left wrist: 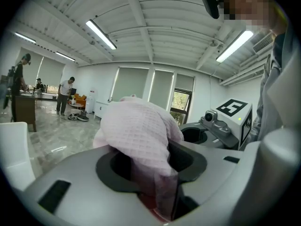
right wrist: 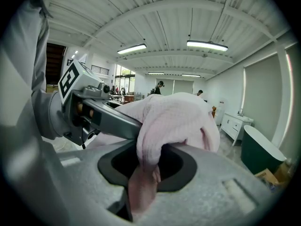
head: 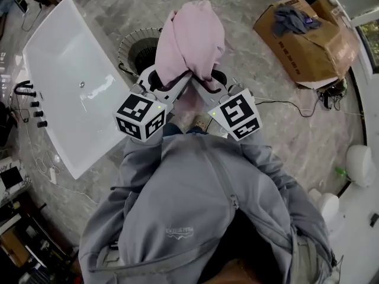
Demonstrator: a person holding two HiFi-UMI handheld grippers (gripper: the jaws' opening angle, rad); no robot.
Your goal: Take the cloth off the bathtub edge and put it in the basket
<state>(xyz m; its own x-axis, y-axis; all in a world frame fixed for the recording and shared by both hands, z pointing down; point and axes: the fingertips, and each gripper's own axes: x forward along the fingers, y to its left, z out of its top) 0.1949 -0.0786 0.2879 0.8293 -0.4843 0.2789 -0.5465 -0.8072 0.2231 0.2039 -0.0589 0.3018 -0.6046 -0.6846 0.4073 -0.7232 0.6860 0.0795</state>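
A pink waffle-weave cloth (head: 190, 40) hangs bunched between both grippers, lifted in the air beside the white bathtub (head: 71, 81). My left gripper (head: 172, 84) is shut on one side of the cloth (left wrist: 141, 131), whose folds spill over the jaws. My right gripper (head: 198, 83) is shut on the other side of the cloth (right wrist: 174, 121). The two grippers point forward side by side, almost touching. A dark wire basket (head: 137, 49) stands on the floor just beyond the left gripper, partly hidden behind the cloth.
A cardboard box (head: 308, 37) with dark clothing in it sits on the floor at the right. Black taps (head: 32, 102) stand left of the tub. A cable (head: 290, 104) runs over the marble floor. White round objects (head: 361, 164) stand at the right edge.
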